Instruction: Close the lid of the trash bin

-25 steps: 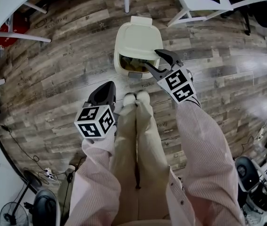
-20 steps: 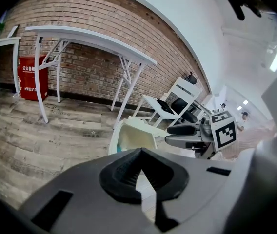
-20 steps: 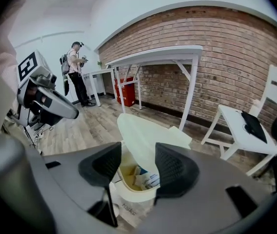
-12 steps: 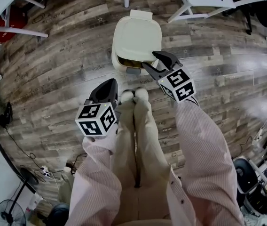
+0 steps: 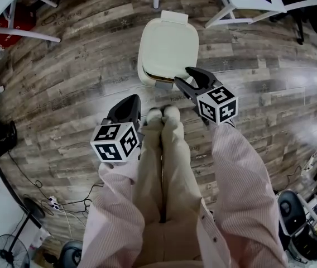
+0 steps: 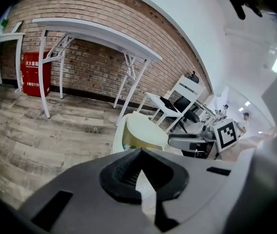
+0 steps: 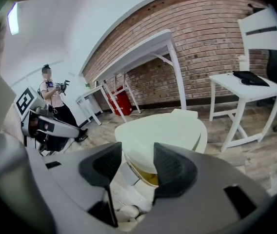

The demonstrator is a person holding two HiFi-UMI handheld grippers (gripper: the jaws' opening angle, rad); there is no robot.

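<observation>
1. Floor of wood planks carries everything. The person stands mid-floor, shoes just short of the bin, near enough to reach down to it.
2. White tables stand along the far edge of the floor behind the bin, and their legs look clear of the lid.
3. Trash bin sits on the floor just ahead of the shoes, hinge side away from the person.
4. Lid is nearly down, with a thin gap at its near edge where a yellowish liner shows.
5. Right gripper hangs at that near edge, jaws apart and empty. I judge it is placed to press the lid flat, though whether it touches is unclear.
6. Left gripper waits beside the legs, jaws together on nothing.
7. Cables lie toward the near-left edge of the floor, well out of the way.
</observation>
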